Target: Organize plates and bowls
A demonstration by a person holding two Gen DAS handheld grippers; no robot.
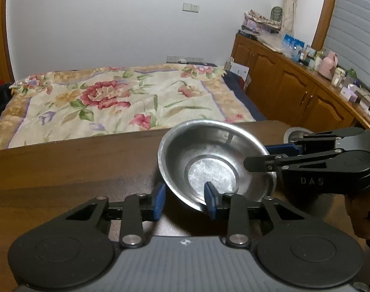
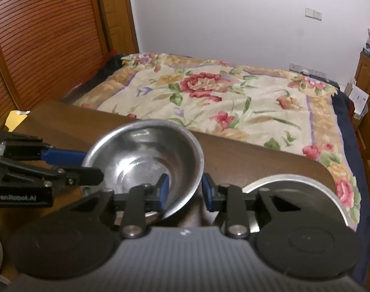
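Nearest the lens, the left gripper (image 1: 185, 200) straddles the near rim of a steel bowl (image 1: 211, 160), one blue pad inside the wall and one outside, jaws part open with a clear gap on the outer side, so the rim is bracketed rather than pinched. Behind it stretches the wooden table (image 1: 70, 168), with a floral quilt (image 1: 126, 97) on a bed beyond and a wooden cabinet (image 1: 282, 82) crowded with small items along the wall. On the table, the bowl sits tilted, its far rim raised, and both tools meet at it; whether it is lifted clear or resting on an edge cannot be told. From the other side, the right gripper (image 2: 185, 189) likewise stands astride the rim, jaws part open and not visibly clamped. Just beside it lies a flat metal plate (image 2: 306, 182), largely hidden by the tool. Thin, rigid and polished, the bowl looks light and likely slippery; its rolled rim is the natural place to pinch. Smallest of all, lettering reads "GenRobot.AI" on the left gripper's body and "DAS" on the right's.
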